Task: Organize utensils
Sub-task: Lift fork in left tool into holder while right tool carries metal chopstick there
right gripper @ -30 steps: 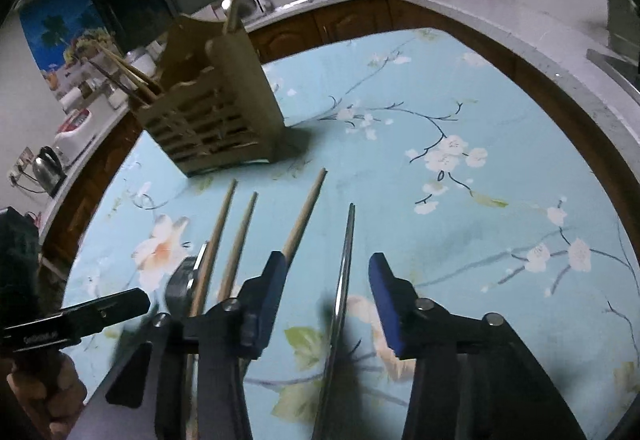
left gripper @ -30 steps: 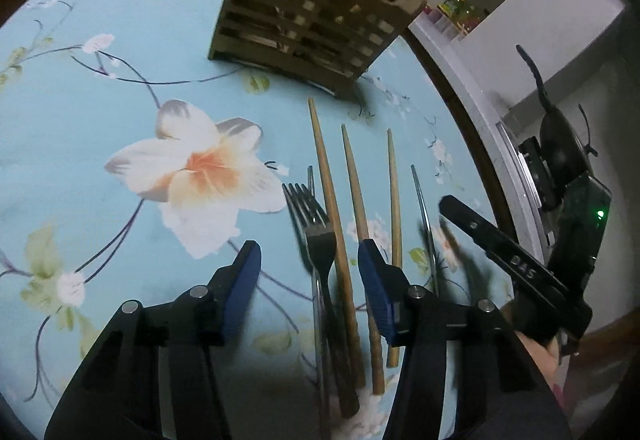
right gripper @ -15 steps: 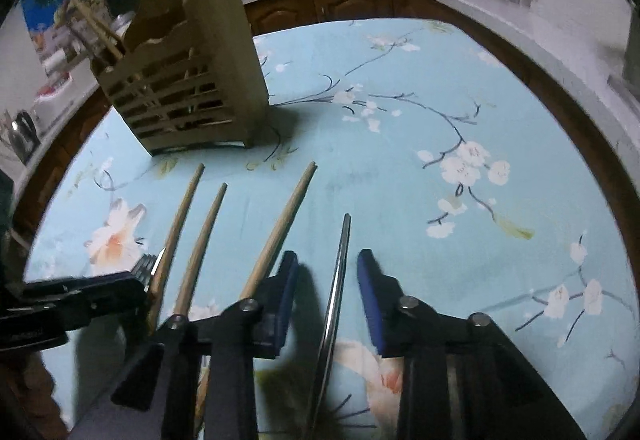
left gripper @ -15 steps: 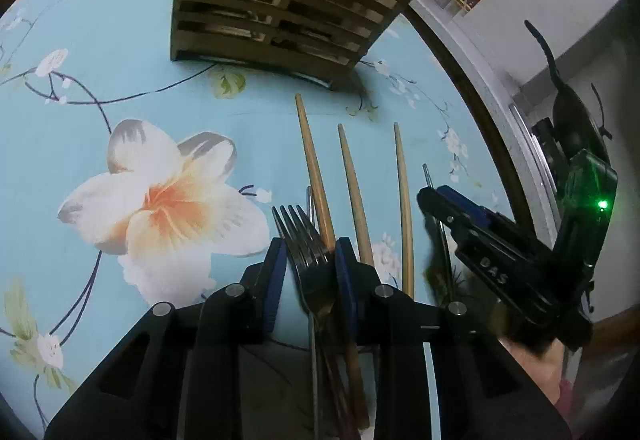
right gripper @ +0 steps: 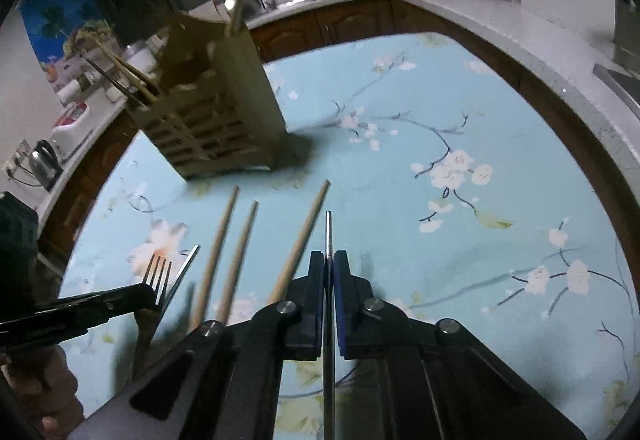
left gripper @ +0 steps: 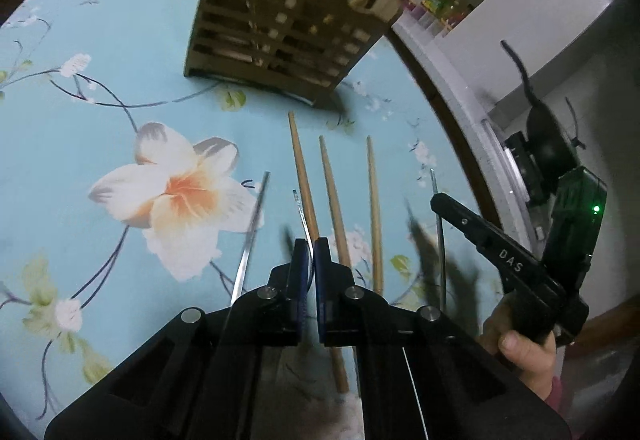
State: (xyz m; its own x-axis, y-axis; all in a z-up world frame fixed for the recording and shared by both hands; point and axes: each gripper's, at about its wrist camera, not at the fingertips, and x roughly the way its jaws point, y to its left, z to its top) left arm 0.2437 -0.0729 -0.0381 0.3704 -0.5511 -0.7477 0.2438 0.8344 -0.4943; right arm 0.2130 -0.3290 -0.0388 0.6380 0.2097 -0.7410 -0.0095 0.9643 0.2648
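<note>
Fork (right gripper: 157,272) and metal chopstick (right gripper: 328,236) clamped, wooden holder (right gripper: 216,112) well apart.

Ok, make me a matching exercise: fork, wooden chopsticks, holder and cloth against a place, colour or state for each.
Things:
1. fork
2. wooden chopsticks
3. holder
4. cloth

Descriptions:
a. blue, flowered
b. standing, sticks in it
c. gripped in the left tongs
d. lying flat, side by side

Pairs: 1-c, 2-d, 3-b, 4-a
</note>
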